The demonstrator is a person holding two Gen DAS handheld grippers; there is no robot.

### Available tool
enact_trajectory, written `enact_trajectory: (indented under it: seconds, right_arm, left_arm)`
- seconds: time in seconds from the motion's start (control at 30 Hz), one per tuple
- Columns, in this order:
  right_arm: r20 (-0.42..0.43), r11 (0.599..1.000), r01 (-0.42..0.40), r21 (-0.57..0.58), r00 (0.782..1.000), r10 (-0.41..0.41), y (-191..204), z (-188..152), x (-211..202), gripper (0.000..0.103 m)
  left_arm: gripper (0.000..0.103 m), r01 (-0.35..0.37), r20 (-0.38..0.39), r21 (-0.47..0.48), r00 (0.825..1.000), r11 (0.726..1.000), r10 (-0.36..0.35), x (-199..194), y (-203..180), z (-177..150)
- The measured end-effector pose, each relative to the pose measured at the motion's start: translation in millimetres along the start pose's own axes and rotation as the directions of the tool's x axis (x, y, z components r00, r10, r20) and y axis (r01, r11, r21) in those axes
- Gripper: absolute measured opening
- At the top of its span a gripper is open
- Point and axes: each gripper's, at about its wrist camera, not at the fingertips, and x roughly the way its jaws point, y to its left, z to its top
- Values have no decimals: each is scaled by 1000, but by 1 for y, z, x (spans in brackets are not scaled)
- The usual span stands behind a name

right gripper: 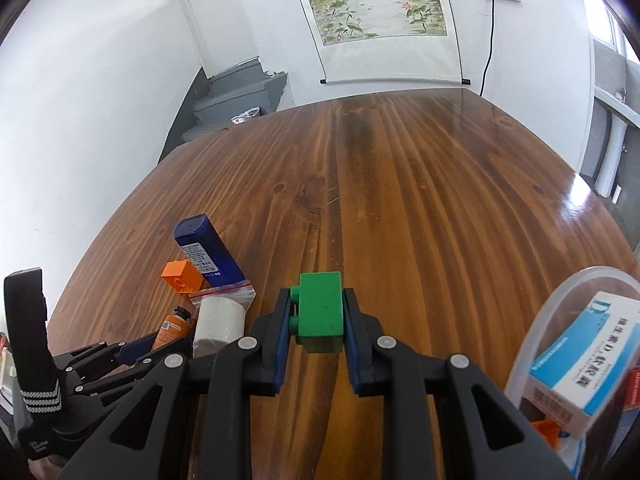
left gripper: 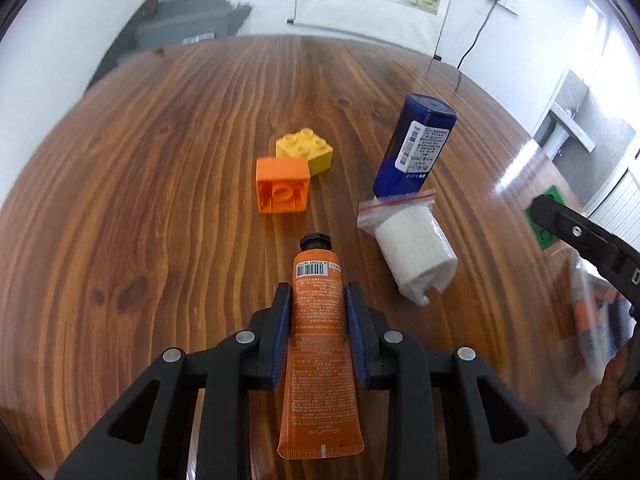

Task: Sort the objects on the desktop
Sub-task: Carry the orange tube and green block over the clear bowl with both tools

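My left gripper (left gripper: 318,294) is shut on an orange tube (left gripper: 318,344) with a black cap, held just above the wooden table (left gripper: 160,200). Beyond it lie an orange brick (left gripper: 283,185) on its side and a yellow brick (left gripper: 305,150). A blue bottle (left gripper: 416,146) leans over a bagged white roll (left gripper: 412,248) to the right. My right gripper (right gripper: 316,294) is shut on a green brick (right gripper: 321,306), lifted over the table. In the right wrist view the left gripper (right gripper: 140,346) appears at lower left with the orange tube (right gripper: 172,328), beside the white roll (right gripper: 219,322), blue bottle (right gripper: 208,252) and orange brick (right gripper: 182,276).
A clear plastic container (right gripper: 560,316) at the right edge holds a blue-and-white medicine box (right gripper: 588,364) and other small packs. The far half of the table (right gripper: 420,168) runs back to a wall with a hanging scroll. A person's hand (left gripper: 608,396) shows at lower right.
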Motion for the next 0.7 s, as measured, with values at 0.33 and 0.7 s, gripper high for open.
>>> enact_trajectory:
  seconds: [0.33, 0.7]
  right_arm:
    - [-80, 990, 136, 28, 988, -134, -41, 9, -72, 26]
    - [-171, 944, 268, 194, 956, -237, -147, -4, -135, 26]
  left_arm:
    - [29, 71, -72, 32, 995, 997, -69, -56, -38, 6]
    - [29, 219, -128, 248, 973, 944, -192, -90, -162, 15]
